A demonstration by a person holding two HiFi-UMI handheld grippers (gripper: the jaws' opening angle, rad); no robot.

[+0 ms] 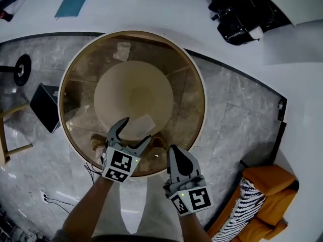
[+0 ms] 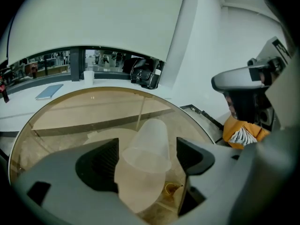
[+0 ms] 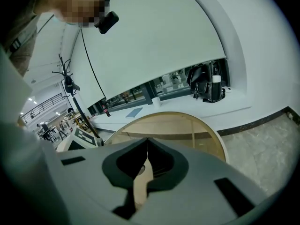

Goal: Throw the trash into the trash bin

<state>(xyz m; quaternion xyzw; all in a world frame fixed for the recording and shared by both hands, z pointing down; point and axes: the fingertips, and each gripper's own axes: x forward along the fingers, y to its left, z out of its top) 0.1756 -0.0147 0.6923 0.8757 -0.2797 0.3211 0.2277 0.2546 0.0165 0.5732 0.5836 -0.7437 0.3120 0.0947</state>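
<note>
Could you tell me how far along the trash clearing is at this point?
Nothing looks binned yet. The left gripper stands open around the plastic cup lying on the glass table, not gripping; the right gripper is shut, empty. Still to do: grasp and bin the cup, then the paper scrap across the table.

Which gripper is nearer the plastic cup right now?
Left. The left gripper has its open jaws either side of the plastic cup; the right gripper, shut, is to its right by the edge of the glass table.
</note>
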